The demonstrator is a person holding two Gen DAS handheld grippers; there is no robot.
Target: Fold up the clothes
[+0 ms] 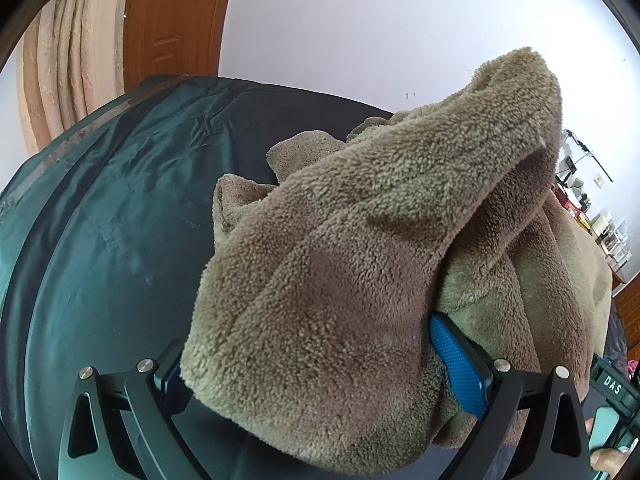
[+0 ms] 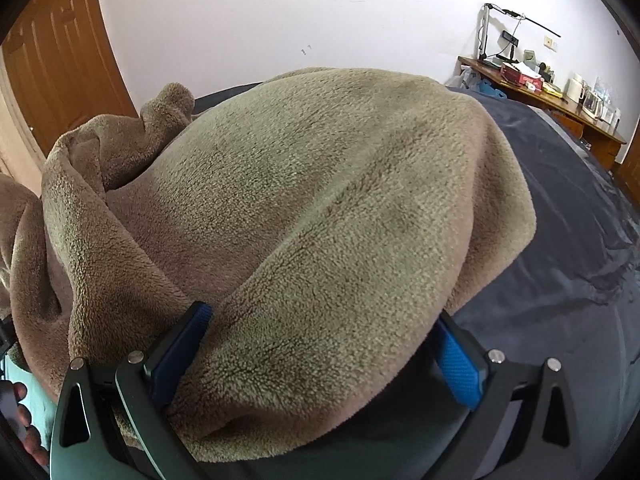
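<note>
Left wrist view: the left tongs stand with their jaws spread wide, and a thick fold of the olive-brown fleece garment is draped between and over them. Only the blue pad at 5 o'clock shows; the other is buried under the pile, so whether the jaws truly pinch the cloth cannot be told. The fleece rises toward 1 o'clock in a raised ridge and trails off to 3 o'clock. Beneath it lies a bed with a dark green satin cover, filling the 9 o'clock side. A wooden door stands at 11 o'clock beside a white wall.

Right wrist view: the right tongs are likewise wide apart, the garment mounded across both blue pads; a grip cannot be confirmed here either. The fleece bulges over the middle of the frame and bunches toward 9 o'clock. The dark bed cover runs off at 3 o'clock. A cluttered wooden surface sits against the wall at 2 o'clock.
</note>
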